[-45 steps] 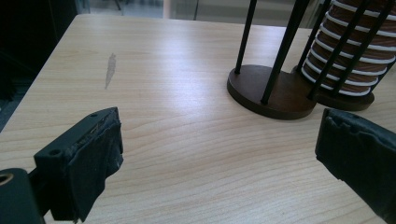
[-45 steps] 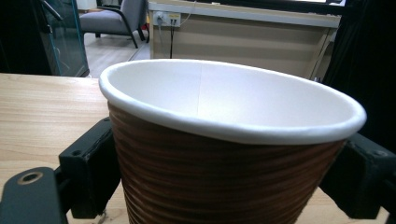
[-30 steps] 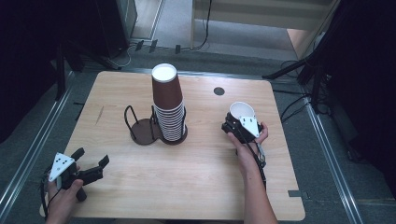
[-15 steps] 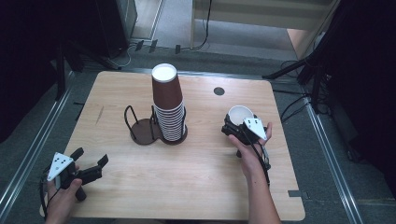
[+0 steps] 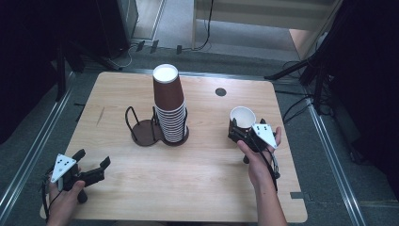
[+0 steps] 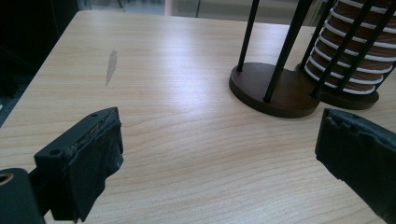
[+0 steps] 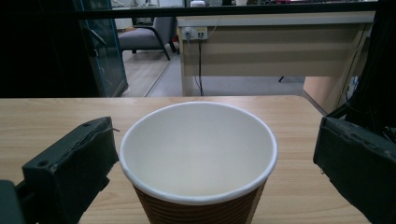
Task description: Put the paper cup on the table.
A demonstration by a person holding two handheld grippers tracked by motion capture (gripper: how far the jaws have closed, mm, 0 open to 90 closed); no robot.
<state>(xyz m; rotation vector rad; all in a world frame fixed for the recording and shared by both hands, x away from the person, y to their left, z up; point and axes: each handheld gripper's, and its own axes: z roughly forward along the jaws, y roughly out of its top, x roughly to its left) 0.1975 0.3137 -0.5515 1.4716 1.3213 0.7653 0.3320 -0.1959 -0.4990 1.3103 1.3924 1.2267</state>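
Observation:
A brown ribbed paper cup (image 5: 243, 116) with a white inside stands upright at the table's right. My right gripper (image 5: 239, 132) is just behind it. Its jaws have just been opening and now stand wide on either side of the cup (image 7: 198, 149), with a gap at each pad. A tall stack of the same cups (image 5: 169, 108), bottoms up, fills the right post of a black wire holder (image 5: 141, 132) at mid-table. At the front left corner, my left gripper (image 5: 93, 157) is open over bare wood and faces the holder's empty base (image 6: 271, 91) and the stack (image 6: 355, 51).
A dark round hole (image 5: 220, 92) sits near the table's far edge. The wood carries a grey smear (image 6: 111, 65) at the left. Metal floor rails (image 5: 324, 136) run along both sides of the table. Beyond it stands a light desk (image 7: 261, 46).
The right gripper's jaws have let go of the cup and spread wide. That hand has drawn back a little toward the person and risen slightly. The cup stays in place. The left hand is still.

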